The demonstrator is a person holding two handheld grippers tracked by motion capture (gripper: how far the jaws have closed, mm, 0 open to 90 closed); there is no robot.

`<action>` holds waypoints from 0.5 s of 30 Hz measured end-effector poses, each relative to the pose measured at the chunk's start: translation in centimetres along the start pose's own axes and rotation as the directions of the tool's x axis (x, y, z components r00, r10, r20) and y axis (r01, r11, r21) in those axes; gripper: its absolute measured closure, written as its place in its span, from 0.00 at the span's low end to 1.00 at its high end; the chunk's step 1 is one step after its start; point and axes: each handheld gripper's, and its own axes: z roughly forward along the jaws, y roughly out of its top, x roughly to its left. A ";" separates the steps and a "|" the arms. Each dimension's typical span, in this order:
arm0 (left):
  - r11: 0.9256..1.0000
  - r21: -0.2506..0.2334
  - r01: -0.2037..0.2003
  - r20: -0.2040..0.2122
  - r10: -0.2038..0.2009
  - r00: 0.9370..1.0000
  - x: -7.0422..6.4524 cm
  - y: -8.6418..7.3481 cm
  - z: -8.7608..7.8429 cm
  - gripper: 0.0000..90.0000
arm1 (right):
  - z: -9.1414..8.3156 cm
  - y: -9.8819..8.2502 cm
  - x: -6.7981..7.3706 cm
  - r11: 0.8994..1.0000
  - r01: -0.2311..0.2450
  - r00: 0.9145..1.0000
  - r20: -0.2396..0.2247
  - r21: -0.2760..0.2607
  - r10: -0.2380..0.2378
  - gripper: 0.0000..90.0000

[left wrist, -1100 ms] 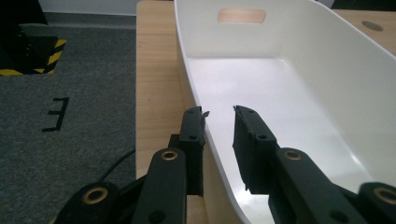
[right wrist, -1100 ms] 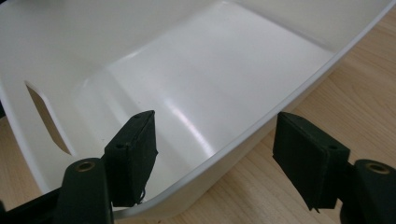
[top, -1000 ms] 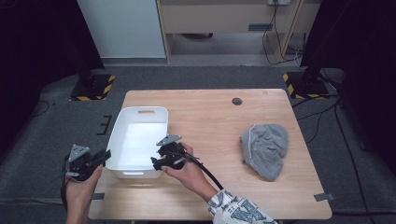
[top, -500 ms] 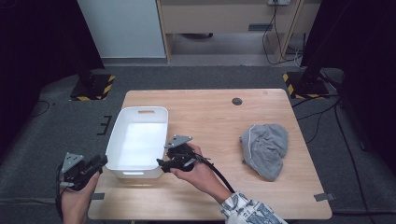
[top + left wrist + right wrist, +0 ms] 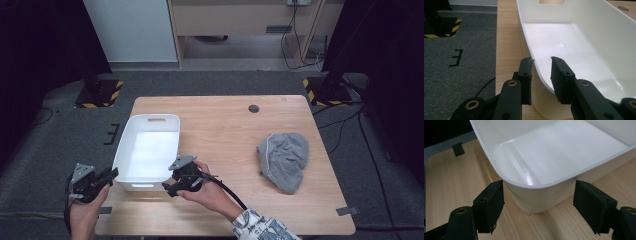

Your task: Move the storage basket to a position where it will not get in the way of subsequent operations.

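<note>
White rectangular plastic tub (image 5: 148, 150) sits at the wooden table's (image 5: 225, 135) left edge. Left gripper (image 5: 541, 65) straddles its near-left rim, jaws closing, gap still showing. Right gripper (image 5: 539, 200) faces its near-right corner, jaws apart, just widening, touching nothing.

On the wooden table (image 5: 225, 130), the white bin (image 5: 148, 152) sits at nine o'clock, the left gripper (image 5: 102, 177) and right gripper (image 5: 175, 189) seemingly near its corners; the grey cloth (image 5: 284, 160) lies at three o'clock.
</note>
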 end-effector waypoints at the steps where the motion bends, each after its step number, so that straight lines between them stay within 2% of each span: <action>1: 1.000 0.000 0.000 0.000 0.000 1.000 0.0 0.0 0.0 0.79 | 0.1 0.1 0.0 1.000 -0.001 1.000 -0.003 0.000 0.001 0.27; 7: 1.000 -0.003 0.014 -0.008 -0.014 1.000 1.0 0.2 0.3 0.80 | 0.7 0.5 0.2 1.000 -0.012 1.000 -0.009 -0.001 0.012 0.28; 8: 1.000 -0.007 0.028 -0.012 -0.028 1.000 1.4 0.3 0.4 0.80 | 1.0 0.7 0.3 1.000 -0.010 1.000 -0.002 -0.002 0.010 0.27; 15: 0.999 -0.017 0.046 -0.010 -0.046 0.999 2.3 0.5 0.8 0.81 | 1.8 1.3 0.6 1.000 -0.003 1.000 0.009 -0.004 0.003 0.27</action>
